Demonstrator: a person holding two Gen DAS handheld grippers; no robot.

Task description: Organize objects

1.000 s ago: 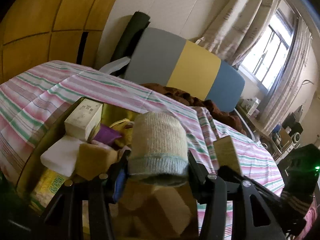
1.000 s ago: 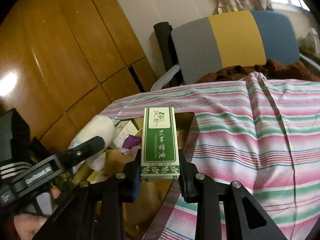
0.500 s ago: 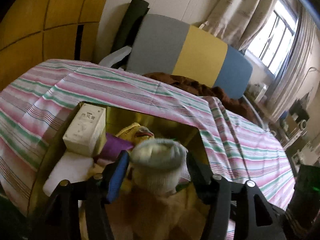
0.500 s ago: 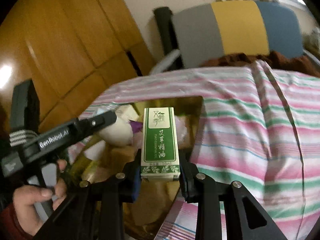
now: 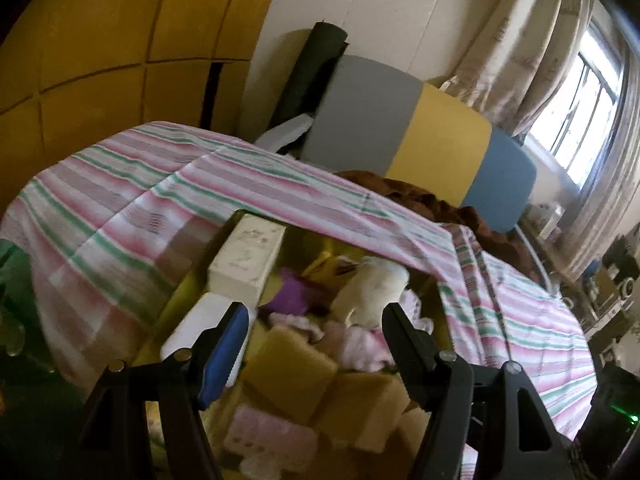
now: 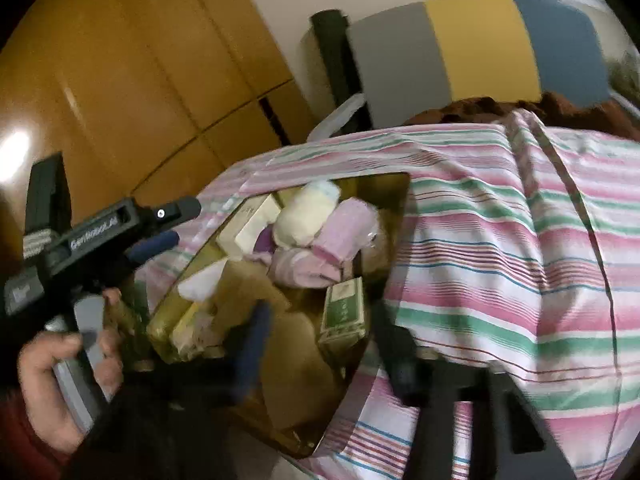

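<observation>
The left gripper (image 5: 314, 334) hangs above a shallow yellow-brown open box (image 6: 394, 196) set on a bed covered with a pink, green and white striped cloth (image 5: 132, 184). Its jaws are spreading apart and nothing is between them. A cream rolled knit sock (image 5: 374, 288) lies inside the box beyond the fingertips, clear of both pads. Around it in the box: a white rectangular carton (image 5: 246, 258), a purple item (image 5: 290, 294), pink knitted pieces (image 5: 356, 342) and tan foam sponge blocks (image 5: 296, 372).

In the right wrist view, the right gripper (image 6: 320, 344) is blurred. Its jaws stand apart, with no pad on anything. A green and white rectangular carton (image 6: 344, 312) lies in the box near its right wall, beyond the fingertips. A person's hand (image 6: 52, 376) holds the left gripper's handle at the left edge.
</observation>
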